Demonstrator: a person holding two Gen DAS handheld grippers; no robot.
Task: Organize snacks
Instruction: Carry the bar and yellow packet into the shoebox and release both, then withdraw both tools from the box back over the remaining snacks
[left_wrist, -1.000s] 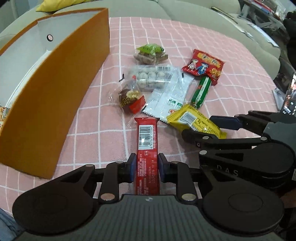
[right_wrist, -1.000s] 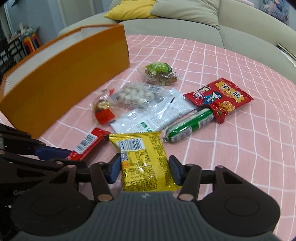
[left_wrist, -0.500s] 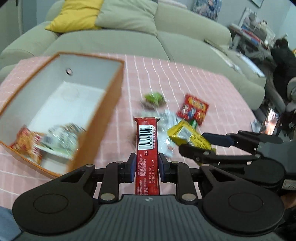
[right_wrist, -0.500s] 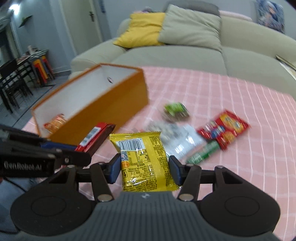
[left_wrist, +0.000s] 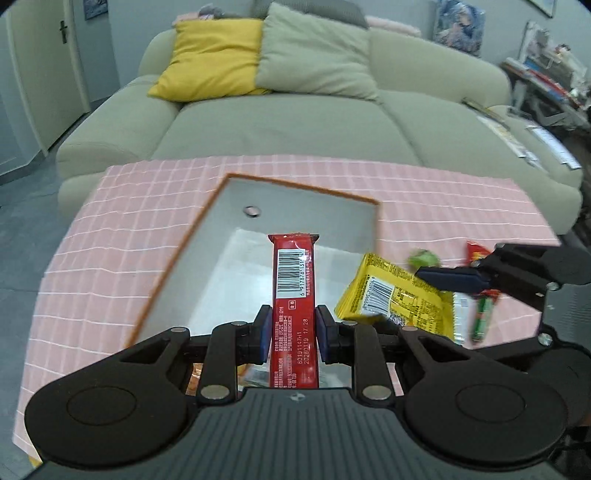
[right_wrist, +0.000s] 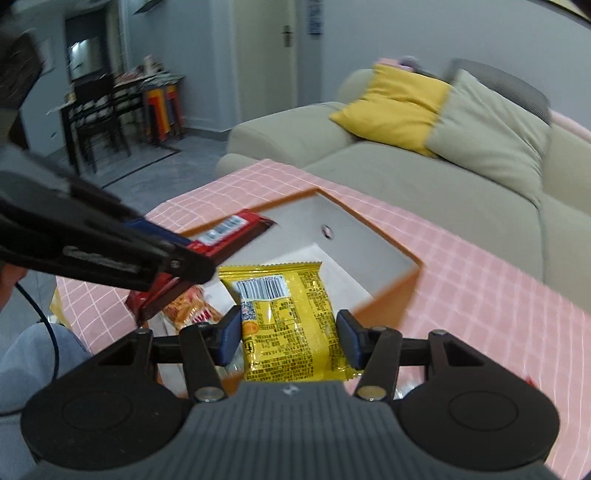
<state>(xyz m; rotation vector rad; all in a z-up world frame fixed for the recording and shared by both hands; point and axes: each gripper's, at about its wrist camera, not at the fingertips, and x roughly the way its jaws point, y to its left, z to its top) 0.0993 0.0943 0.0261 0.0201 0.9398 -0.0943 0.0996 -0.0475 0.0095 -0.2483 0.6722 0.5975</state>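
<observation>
One orange box (left_wrist: 177, 258) with a white inside sits on the pink checked tablecloth (left_wrist: 110, 229); an orange-red snack packet (right_wrist: 188, 308) lies at its near end. The left gripper (left_wrist: 291, 332) clamps one red snack bar (left_wrist: 293, 291) above the box's opening. The right gripper (right_wrist: 288, 336) grips one yellow snack packet (right_wrist: 291, 325), also above the box. Three loose snacks show blurred near the table's right edge.

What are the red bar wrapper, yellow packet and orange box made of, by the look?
Red bar wrapper: likely glossy plastic film; it shines and has a crimped end.
Yellow packet: shiny, crinkly plastic or foil film, with glare and wrinkles.
Orange box: probably matte cardboard or thin board, with thin straight walls, a white inside and no shine; the look alone cannot settle it.
</observation>
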